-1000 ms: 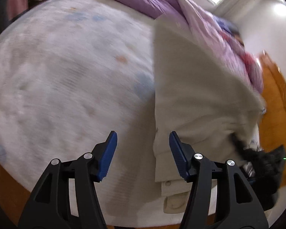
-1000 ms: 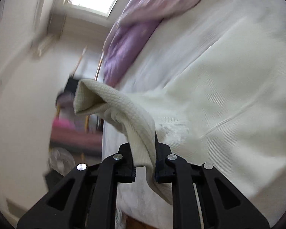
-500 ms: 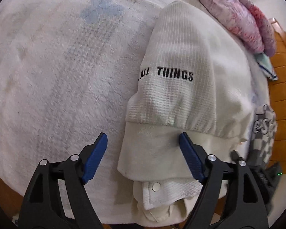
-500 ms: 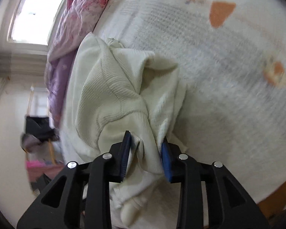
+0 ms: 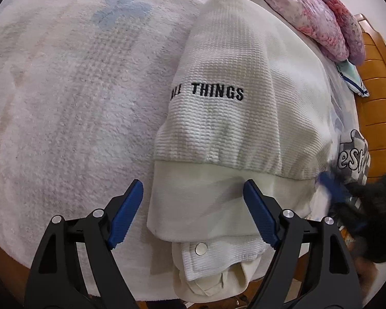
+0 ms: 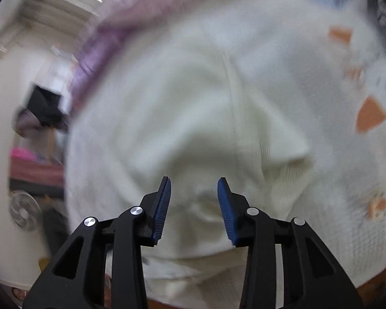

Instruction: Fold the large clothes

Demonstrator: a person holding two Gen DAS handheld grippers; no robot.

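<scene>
The cream waffle-knit garment [image 5: 234, 118] lies folded on the pale fleecy blanket [image 5: 64, 97] that covers the bed, filling the centre and right of the left wrist frame. Its top layer carries black lettering that reads "THINGS", with part of another word before it wrapped round the left fold. A ribbed hem runs across just below the lettering, and under it a smoother cream layer and a flap with a metal snap button [image 5: 201, 248] stick out toward the lower edge of the frame.

The left gripper [image 5: 193, 211] hovers with its jaws spread wide, empty, the blue pads on either side of the garment's lower layers. At the right edge of that frame the right gripper [image 5: 332, 182] shows as a blur beside a checkered cloth [image 5: 354, 154].

In the right wrist view, heavily smeared, the right gripper [image 6: 194, 200] has its jaws parted to a moderate gap with nothing between them; the garment [image 6: 218, 118] lies bunched in the middle of the frame beyond them. A pink and purple floral quilt [image 5: 309, 10] sits at the upper right of the left wrist frame, next to the orange wooden bed frame [image 5: 378, 103].
</scene>
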